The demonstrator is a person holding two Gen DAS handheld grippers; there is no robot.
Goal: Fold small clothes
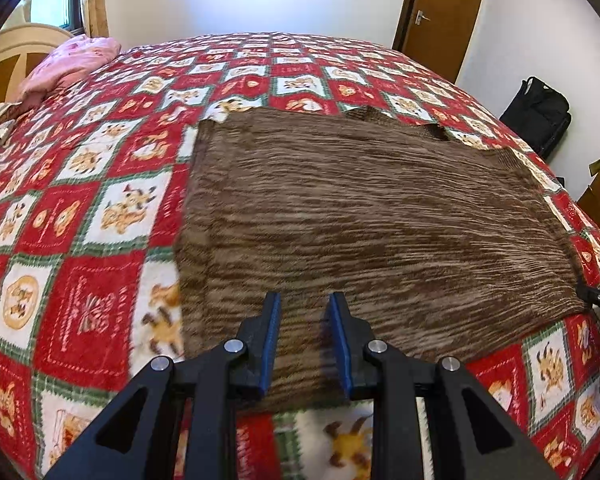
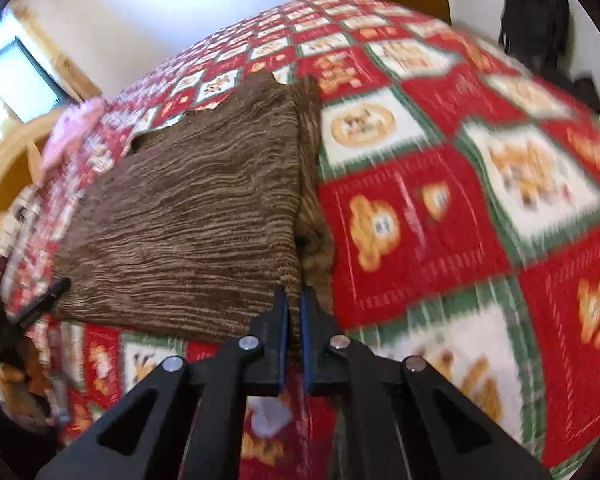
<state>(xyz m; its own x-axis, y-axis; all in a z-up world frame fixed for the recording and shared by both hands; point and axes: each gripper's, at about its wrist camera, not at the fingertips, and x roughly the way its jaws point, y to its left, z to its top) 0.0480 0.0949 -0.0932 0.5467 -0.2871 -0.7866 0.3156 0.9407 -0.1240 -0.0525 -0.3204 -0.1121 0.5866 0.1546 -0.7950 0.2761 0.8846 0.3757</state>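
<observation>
Blue-padded black left gripper [image 1: 305,308] hovers parted over the brown striped knit garment [image 1: 372,216]; right gripper [image 2: 295,300] pinches its five-o'clock corner. Fold underway; next, left grips the hem.

Checked bedspread [image 1: 100,216], pink pillow [image 1: 70,62], wooden door [image 1: 444,12].

Open red-and-white checked quilt [image 1: 100,208] left of the brown striped knit garment [image 1: 360,216] — free passage there. Pink crumpled pillow [image 1: 68,64] blocks the far-left corner. Wide bare quilt right of garment too — black bag [image 1: 540,112] off-bed.
</observation>
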